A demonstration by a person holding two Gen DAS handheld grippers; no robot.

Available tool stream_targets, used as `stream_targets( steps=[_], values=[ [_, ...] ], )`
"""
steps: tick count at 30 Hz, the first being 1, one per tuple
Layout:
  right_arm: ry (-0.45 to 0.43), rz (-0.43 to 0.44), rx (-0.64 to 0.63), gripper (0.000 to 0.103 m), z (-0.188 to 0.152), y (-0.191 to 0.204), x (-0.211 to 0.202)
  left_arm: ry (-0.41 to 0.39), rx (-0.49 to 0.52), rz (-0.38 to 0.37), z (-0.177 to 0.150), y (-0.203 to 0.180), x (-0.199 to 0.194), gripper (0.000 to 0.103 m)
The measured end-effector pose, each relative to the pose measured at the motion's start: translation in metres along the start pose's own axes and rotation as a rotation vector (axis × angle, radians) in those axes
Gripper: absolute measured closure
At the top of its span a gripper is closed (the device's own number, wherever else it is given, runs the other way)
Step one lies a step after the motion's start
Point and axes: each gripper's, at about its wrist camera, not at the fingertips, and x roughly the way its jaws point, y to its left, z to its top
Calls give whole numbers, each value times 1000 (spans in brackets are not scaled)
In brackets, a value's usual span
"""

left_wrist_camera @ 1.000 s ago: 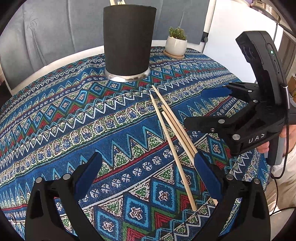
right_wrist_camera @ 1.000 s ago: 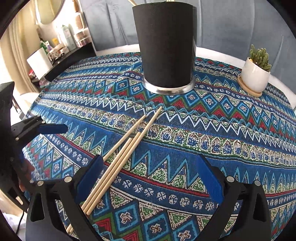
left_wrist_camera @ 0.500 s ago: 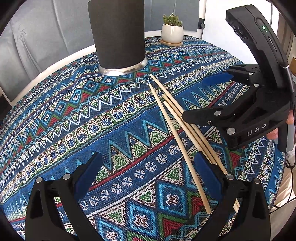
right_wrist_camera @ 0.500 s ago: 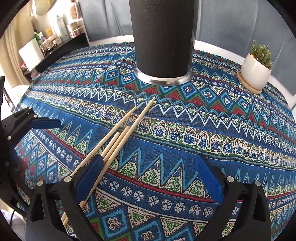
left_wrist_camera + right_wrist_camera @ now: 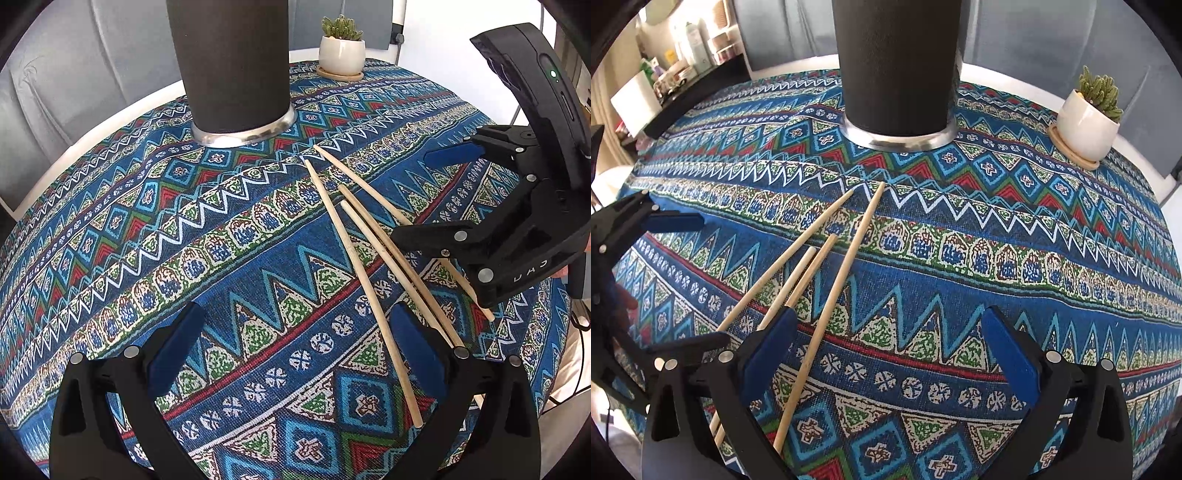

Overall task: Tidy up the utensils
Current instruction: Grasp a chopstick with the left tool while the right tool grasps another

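Progress: four chopsticks [image 5: 373, 243] are lying loose on the cloth-covered table [image 5: 110, 229], so most of the sorting looks to be waiting; nothing is being carried.
Holder: a tall black holder [image 5: 232, 62] is standing at the far side of the table, its top cut off in both views, so what it is holding cannot be told.
Chopsticks: they are fanning out from near the holder's base toward the near edge, three close together and one angling off on its own [image 5: 831, 306].
Left gripper [image 5: 295, 347]: its fingers are standing wide apart, gripping nothing, with the lone chopstick running between them and the bundle passing by its right finger.
Right gripper [image 5: 886, 347]: its fingers are also spread wide and gripping nothing; seen from the left wrist, it is hovering over the bundle's near half.
Next, as a guess: one gripper is lining up to close on a chopstick.
Bystander: a potted cactus [image 5: 1089, 118] is sitting well apart from the chopsticks.
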Motion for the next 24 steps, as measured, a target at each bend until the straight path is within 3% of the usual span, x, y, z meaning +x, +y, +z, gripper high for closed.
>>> stream_targets(
  steps=[11, 13, 14, 15, 16, 17, 19, 21, 24],
  values=[
    [6, 18, -34, 8, 0, 0, -1, 28, 27, -12, 12, -2, 8, 4],
    [24, 26, -57, 9, 4, 0, 0, 21, 36, -21, 13, -3, 6, 13],
    [27, 29, -60, 15, 5, 0, 0, 15, 41, -24, 13, -4, 4, 19],
    [22, 38, -73, 24, 4, 1, -2, 9, 41, -26, 13, -4, 1, 35],
    [14, 52, -99, 49, 5, 4, -6, 5, 36, -27, 13, -4, -2, 49],
    [10, 67, -118, 75, 5, 5, -11, 3, 26, -26, 11, -1, -4, 55],
    [15, 76, -115, 94, 2, 2, -15, -12, 4, -27, 6, 4, -8, 79],
    [9, 84, -117, 98, -3, -3, -18, -14, -22, -45, -1, 11, -12, 97],
    [8, 108, -93, 98, -7, -11, -21, 0, -65, -88, -10, 21, -18, 98]
  ],
)
